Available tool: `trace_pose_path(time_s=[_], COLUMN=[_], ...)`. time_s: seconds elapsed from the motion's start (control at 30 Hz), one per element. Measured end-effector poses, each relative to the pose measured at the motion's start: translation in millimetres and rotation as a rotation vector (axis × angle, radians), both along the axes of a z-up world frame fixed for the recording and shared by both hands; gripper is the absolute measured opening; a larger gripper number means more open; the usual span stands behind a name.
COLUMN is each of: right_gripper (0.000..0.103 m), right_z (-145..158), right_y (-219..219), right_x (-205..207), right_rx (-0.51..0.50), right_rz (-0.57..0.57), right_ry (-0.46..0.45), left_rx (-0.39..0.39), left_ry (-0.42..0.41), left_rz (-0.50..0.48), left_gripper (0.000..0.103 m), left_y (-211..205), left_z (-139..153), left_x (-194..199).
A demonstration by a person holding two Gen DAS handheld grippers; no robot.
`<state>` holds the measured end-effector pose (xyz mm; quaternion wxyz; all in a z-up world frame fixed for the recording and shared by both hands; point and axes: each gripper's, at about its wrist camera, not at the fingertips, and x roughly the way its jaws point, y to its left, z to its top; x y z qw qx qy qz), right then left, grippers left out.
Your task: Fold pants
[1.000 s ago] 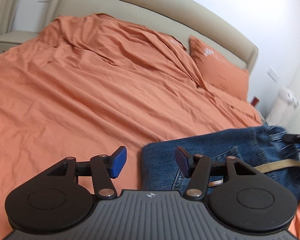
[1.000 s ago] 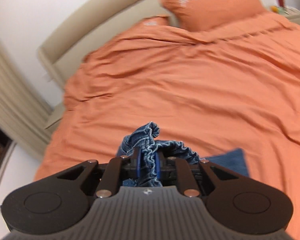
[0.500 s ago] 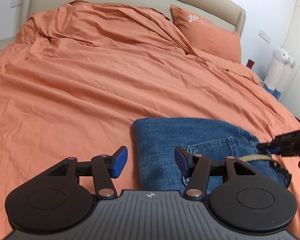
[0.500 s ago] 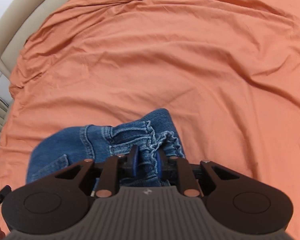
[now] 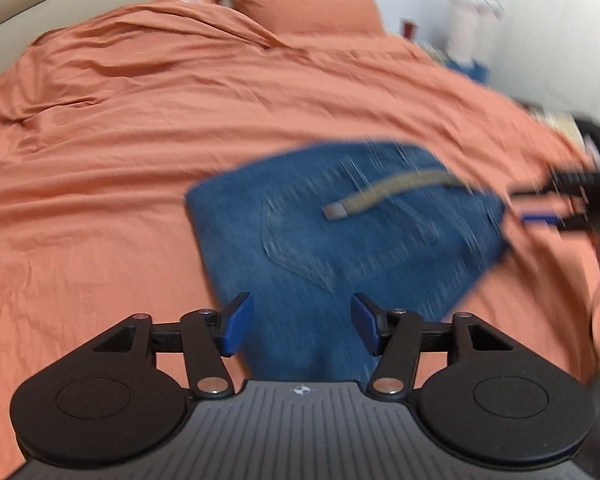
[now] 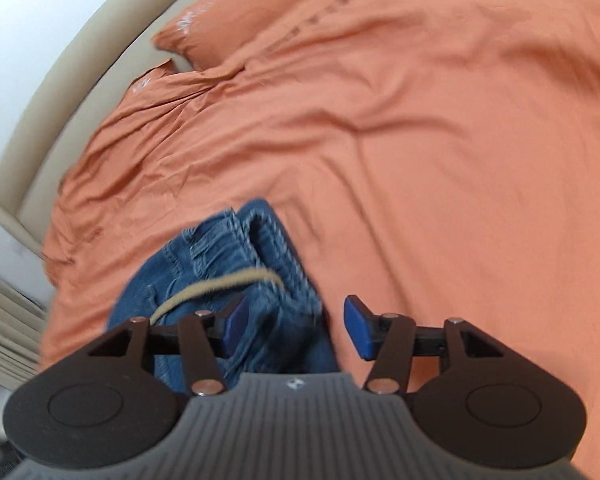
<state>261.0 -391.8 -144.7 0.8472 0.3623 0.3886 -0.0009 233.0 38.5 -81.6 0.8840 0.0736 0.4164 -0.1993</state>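
My left claw (image 5: 302, 330) stands wide, empty, above the near edge of the folded pants (image 5: 340, 240) on the orange duvet (image 5: 100, 200). A tan drawstring (image 5: 384, 194) lies across them. My right claw (image 6: 296, 326) has just been opening; the waistband sits loose between its pads. Pillow (image 5: 300, 4) beyond.

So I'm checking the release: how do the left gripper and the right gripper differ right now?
The right gripper has just been opening, with the jeans' bunched waistband lying loose between its pads; the left gripper is open with only flat denim beyond it. The right gripper sits at the jeans' edge, the left over the folded panel near the tan belt. Both are open and hold nothing.
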Motion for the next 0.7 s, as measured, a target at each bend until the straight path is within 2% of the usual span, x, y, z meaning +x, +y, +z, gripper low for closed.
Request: trace_pose_path(time_s=[0.17, 0.23, 0.3, 0.33, 0.4, 0.47, 0.5, 0.53, 0.63, 0.7], right_gripper=[0.051, 0.050, 0.050, 0.046, 0.039, 0.034, 0.028, 0.015, 0.008, 0.007], right_z=[-18, -27, -30, -30, -32, -37, -38, -38, -29, -12], right_y=[-1, 3, 5, 4, -2, -7, -8, -8, -8, -6], right_x=[3, 4, 4, 4, 4, 4, 5, 7, 5, -4], right_rx=[0.142, 0.182, 0.168, 0.168, 0.211, 0.271, 0.287, 0.289, 0.301, 0.294], right_rz=[0.002, 0.014, 0.017, 0.018, 0.012, 0.005, 0.004, 0.005, 0.023, 0.052], right_ry=[0.028, 0.049, 0.042, 0.032, 0.012, 0.002, 0.000, -0.002, -0.047, -0.121], left_rx=[0.146, 0.211, 0.274, 0.296, 0.311, 0.320, 0.322, 0.322, 0.351, 0.336], left_ry=[0.076, 0.073, 0.067, 0.071, 0.091, 0.075, 0.067, 0.055, -0.004, -0.010], left_rz=[-0.069, -0.065, -0.021, 0.001, 0.005, -0.008, -0.008, -0.003, 0.034, 0.068], left_gripper=[0.070, 0.069, 0.062, 0.054, 0.048, 0.028, 0.026, 0.020, 0.003, 0.003], left_y=[-19, -26, -29, -29, -29, -28, -28, -28, -25, -17], left_z=[-24, -37, -49, -55, -62, -60, -58, -56, -49, -45], left_x=[-30, -34, -31, -28, -25, -24, -24, -25, -31, -30])
